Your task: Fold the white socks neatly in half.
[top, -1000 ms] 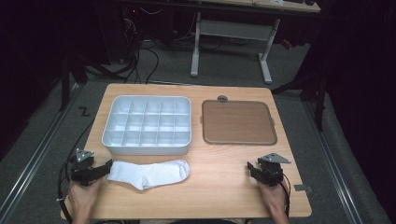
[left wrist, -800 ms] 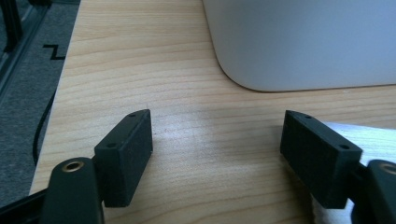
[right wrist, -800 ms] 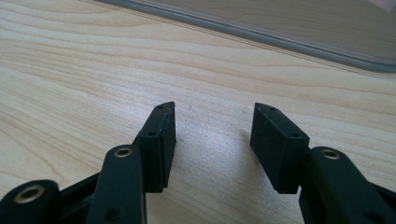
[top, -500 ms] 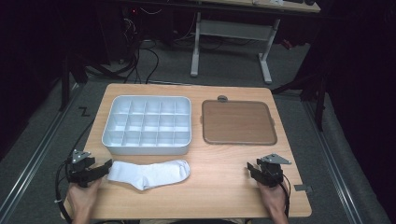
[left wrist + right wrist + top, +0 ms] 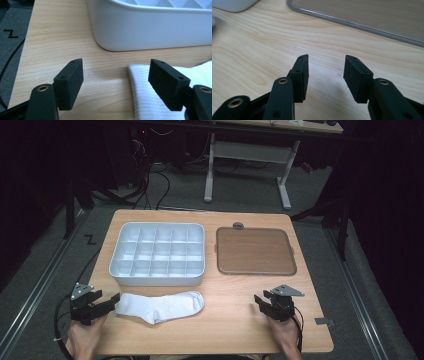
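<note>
- The white sock [image 5: 160,306] lies flat on the wooden table [image 5: 230,330], just in front of the near wall of the white divided tray [image 5: 157,254], apart from it by a narrow strip of bare wood.
- Its long axis runs along that near wall, side to side across the table: the ribbed cuff end points towards the tray's near-left corner, and the toe end lies under the tray's near-right corner.
- The left gripper [image 5: 111,303] sits just outside the cuff end, below the tray's near-left corner, with its jaws spread wide. In the left gripper view the ribbed cuff [image 5: 147,100] lies between the jaws, close against the right-hand pad, and nothing is pinched.
- So the sock extends away from the left gripper along the gripper's own pointing line; a grasp at the cuff would seem to need only a small advance and a close.
- The right gripper [image 5: 260,302] rests well away from the tray, in front of the brown lid-like panel [image 5: 254,251] that lies beside the tray. Its jaws are parted and hold nothing but bare wood between them.
- The left hand [image 5: 84,340] is much nearer the sock than the right.
</note>
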